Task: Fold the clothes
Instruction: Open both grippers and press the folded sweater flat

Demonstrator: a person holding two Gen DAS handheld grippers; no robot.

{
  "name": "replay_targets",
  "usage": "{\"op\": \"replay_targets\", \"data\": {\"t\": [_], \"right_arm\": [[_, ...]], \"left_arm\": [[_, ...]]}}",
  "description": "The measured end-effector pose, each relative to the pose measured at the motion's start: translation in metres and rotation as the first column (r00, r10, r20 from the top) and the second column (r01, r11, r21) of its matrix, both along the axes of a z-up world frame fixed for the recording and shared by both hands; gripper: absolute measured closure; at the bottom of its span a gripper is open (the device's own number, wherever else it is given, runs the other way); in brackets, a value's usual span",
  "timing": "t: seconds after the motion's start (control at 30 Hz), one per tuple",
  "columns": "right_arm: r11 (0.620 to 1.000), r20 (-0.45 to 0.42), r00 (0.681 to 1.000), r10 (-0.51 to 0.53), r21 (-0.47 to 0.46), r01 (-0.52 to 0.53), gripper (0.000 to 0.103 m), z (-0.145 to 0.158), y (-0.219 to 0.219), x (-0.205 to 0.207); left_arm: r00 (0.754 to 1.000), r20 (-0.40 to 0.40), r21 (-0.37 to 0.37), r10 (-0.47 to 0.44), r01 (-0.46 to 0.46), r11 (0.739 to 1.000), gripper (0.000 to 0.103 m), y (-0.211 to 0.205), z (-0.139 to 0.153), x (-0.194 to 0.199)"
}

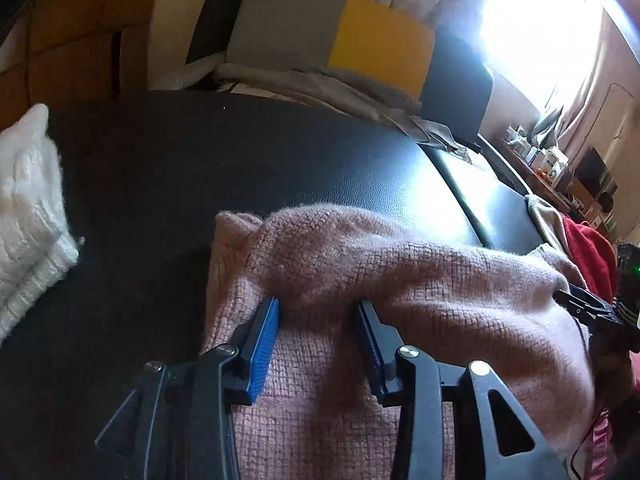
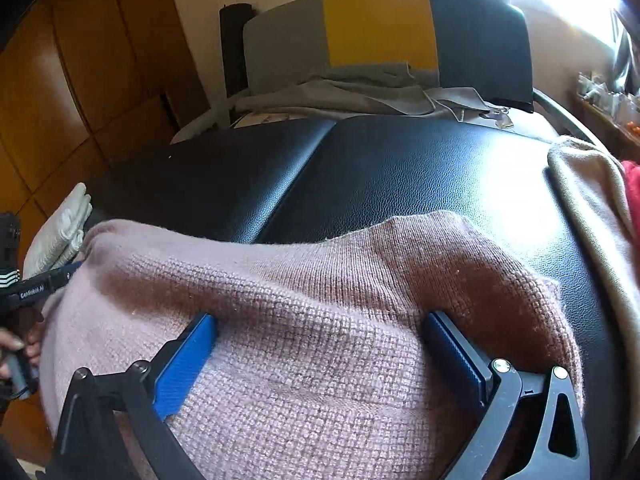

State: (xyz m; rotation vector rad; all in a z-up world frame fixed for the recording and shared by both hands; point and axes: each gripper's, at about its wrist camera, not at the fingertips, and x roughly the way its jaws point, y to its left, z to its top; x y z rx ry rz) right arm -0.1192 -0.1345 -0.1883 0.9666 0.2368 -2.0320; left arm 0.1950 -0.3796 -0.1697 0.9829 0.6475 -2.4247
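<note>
A pink knitted sweater [image 1: 400, 280] lies bunched on the black padded surface [image 1: 240, 168], at the near side of it, with its folded upper edge humped up just ahead of both tools. The left gripper [image 1: 318, 308] has its blue pads parted, with a ridge of the knit sitting between them; the fabric looks loose there, not pinched, so it is released. The right gripper [image 2: 320, 320] stands spread wide over the same sweater, its two blue pads [image 2: 188, 356] resting on the knit and clamping nothing. Beyond the sweater's far edge the black surface is bare up to a seam [image 2: 304, 176] that splits it into two panels, which leaves open room ahead. To the left sits one white folded knit [image 1: 28, 208] at the surface's edge; to the right one beige garment [image 2: 592, 208] drapes over the side, with one red cloth [image 1: 588, 252] beside it. At the far end a grey, yellow and dark cushion [image 2: 360, 32] stands behind a rumpled grey cloth [image 2: 340, 96]. Two grippers, one sweater in work
</note>
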Motion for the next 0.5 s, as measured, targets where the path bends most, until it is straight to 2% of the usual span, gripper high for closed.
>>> {"op": "replay_targets", "data": {"t": [0.17,0.3,0.43,0.5], "right_arm": [[1.000,0.000,1.000,0.005,-0.005,-0.005,0.000,0.001,0.002,-0.001],[1.000,0.001,1.000,0.009,-0.006,-0.009,0.000,0.001,0.005,-0.001],[1.000,-0.002,1.000,0.008,-0.007,-0.008,0.000,0.001,0.005,-0.001],[1.000,-0.004,1.000,0.008,-0.005,-0.008,0.000,0.001,0.005,-0.001]], "left_arm": [[1.000,0.015,-0.030,0.022,-0.021,0.999,0.063,0.008,0.005,0.000],[0.997,0.061,-0.071,0.038,-0.034,0.997,0.063,0.021,0.017,0.002],[0.997,0.058,-0.106,0.056,-0.050,0.993,0.062,0.031,0.037,0.026],[0.997,0.038,-0.098,0.066,-0.062,0.993,0.060,0.029,0.046,0.042]]}}
